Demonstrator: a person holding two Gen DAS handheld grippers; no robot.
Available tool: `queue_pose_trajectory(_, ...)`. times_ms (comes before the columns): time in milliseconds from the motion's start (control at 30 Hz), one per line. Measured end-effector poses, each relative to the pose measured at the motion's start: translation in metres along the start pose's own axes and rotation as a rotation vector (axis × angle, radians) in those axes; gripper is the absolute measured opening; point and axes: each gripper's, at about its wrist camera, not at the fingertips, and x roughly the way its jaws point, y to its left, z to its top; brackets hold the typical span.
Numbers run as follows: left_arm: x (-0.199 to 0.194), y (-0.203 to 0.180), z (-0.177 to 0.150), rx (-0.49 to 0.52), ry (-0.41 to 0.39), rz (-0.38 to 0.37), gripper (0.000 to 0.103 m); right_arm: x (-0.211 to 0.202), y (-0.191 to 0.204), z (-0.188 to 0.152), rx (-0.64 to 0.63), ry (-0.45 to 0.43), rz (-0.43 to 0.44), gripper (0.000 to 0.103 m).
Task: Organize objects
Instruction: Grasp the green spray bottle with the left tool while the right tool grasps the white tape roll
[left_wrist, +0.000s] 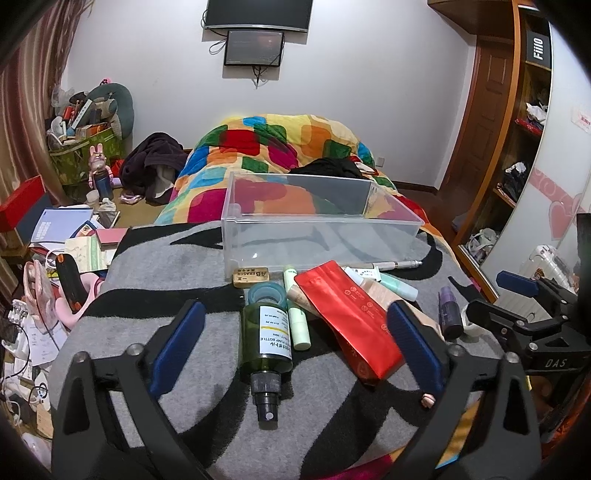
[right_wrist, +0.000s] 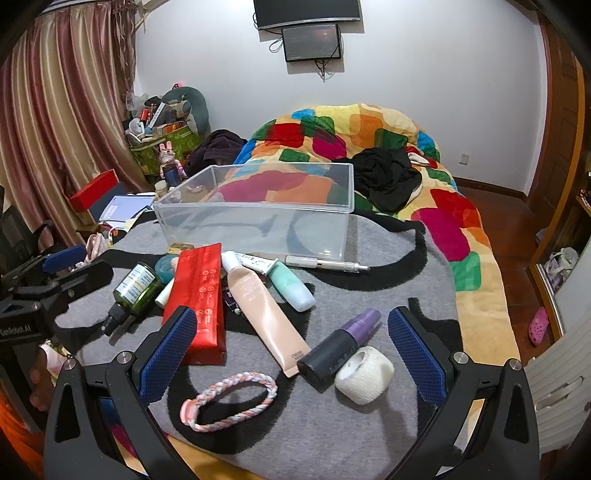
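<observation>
A clear plastic bin (left_wrist: 321, 236) (right_wrist: 258, 221) stands empty on the grey and black blanket. In front of it lie a green spray bottle (left_wrist: 267, 339), a red pouch (left_wrist: 347, 314), a pale green tube (left_wrist: 297, 321) and a wooden eraser (left_wrist: 251, 276). My left gripper (left_wrist: 295, 332) hovers open over the bottle and pouch, touching neither. The right wrist view adds a peach tube (right_wrist: 262, 306), a mint bottle (right_wrist: 291, 288), a pen (right_wrist: 325, 263), a purple-capped bottle (right_wrist: 340, 343), a white tape roll (right_wrist: 365, 373) and a braided ring (right_wrist: 229, 398). My right gripper (right_wrist: 293, 350) is open above these.
Behind the bin a colourful quilt (right_wrist: 369, 125) is heaped with black clothing (right_wrist: 384, 177) on it. Books, bags and cables crowd the floor at the left (left_wrist: 66, 229). A wooden wardrobe (left_wrist: 517, 147) stands at the right, past the bed's edge.
</observation>
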Motion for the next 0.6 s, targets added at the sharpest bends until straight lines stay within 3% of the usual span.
queue_pose_trajectory(233,0.011,0.008,-0.008,-0.010,0.045,0.030,0.081,0.000,-0.021,-0.014,0.026,0.013,-0.046,0.100)
queue_pose_trajectory(600,0.042,0.025,-0.018,-0.056,0.129,0.054,0.054,0.015,-0.061,-0.033,0.117,0.106,-0.086,0.069)
